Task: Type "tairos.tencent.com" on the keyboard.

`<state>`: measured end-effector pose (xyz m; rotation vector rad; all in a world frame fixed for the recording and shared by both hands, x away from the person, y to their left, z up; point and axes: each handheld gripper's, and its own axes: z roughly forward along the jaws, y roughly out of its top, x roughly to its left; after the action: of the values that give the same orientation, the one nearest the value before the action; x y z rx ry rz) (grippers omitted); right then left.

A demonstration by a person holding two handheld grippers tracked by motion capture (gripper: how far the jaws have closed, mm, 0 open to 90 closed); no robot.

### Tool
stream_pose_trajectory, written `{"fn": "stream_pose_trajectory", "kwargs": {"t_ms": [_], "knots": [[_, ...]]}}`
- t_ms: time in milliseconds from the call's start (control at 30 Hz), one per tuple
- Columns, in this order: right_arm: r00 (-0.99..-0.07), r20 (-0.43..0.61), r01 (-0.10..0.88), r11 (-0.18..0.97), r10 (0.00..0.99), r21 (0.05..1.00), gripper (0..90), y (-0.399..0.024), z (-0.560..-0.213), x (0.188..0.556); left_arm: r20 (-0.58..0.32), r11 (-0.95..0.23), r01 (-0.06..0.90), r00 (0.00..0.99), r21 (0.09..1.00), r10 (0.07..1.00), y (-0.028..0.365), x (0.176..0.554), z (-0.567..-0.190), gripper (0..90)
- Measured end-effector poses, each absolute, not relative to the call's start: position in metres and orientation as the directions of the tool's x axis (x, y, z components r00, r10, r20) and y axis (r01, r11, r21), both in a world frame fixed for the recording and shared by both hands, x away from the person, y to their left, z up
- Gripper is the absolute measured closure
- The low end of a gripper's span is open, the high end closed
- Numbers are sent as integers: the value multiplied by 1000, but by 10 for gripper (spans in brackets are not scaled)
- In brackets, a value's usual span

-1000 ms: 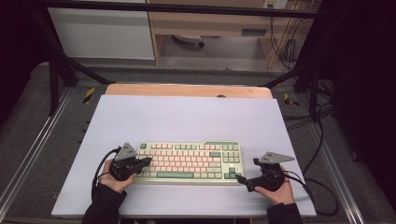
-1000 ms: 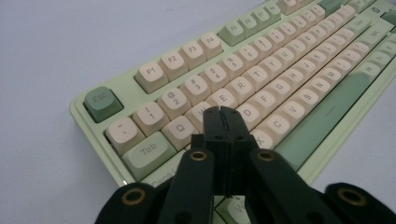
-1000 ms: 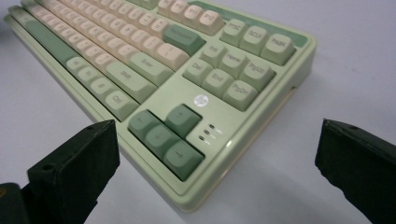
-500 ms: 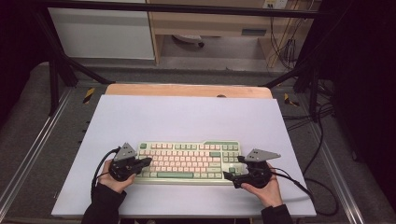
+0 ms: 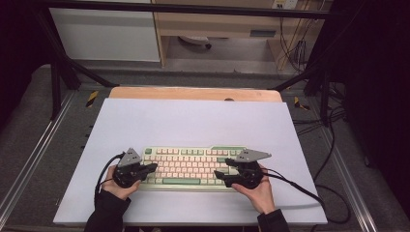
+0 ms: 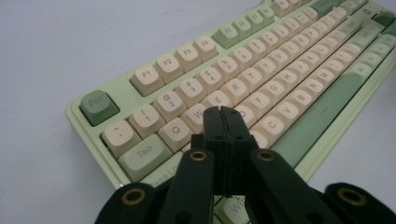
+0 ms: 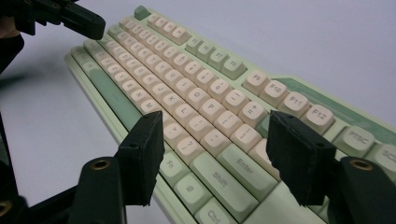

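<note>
A pale green keyboard (image 5: 191, 166) with cream keys lies flat on the white tabletop (image 5: 193, 121), near the person's edge and about midway between left and right. Both hands have come to its two ends, so the approach looks done and the key work itself seems to be only starting.

The left gripper (image 5: 151, 167) hovers over the keyboard's left end, its jaws pressed together with nothing between them. In the left gripper view (image 6: 222, 113) the joined tips point down at the letter rows around W and E, a single blunt point suited to poking a key. Whether the tips already touch a keycap I cannot tell.

The right gripper (image 5: 220, 174) sits over the right end, above the Enter and Shift keys (image 7: 238, 172). Its jaws have just been closing but are still spread, with only keys below the gap (image 7: 212, 140) and nothing pinched.

Judging from this, what is left is for the right jaws to finish closing and for either tip to press down; no key looks depressed yet
</note>
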<state>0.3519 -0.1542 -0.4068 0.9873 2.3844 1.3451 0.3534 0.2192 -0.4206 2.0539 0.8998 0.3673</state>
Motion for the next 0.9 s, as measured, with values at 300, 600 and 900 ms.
{"fn": "stream_pose_trajectory", "kwargs": {"t_ms": [300,600,900], "knots": [[-755,111,432,362,646,826,510,-133,-408,359,-62,-389,463,702,796,710,219,353,-420,900],[-758,119,436,362,642,824,652,-117,-409,367,-62,-389,462,704,797,708,219,353,-420,900],[-751,128,456,370,648,809,800,-101,-416,376,-62,-388,461,704,798,708,219,353,-420,900]]}}
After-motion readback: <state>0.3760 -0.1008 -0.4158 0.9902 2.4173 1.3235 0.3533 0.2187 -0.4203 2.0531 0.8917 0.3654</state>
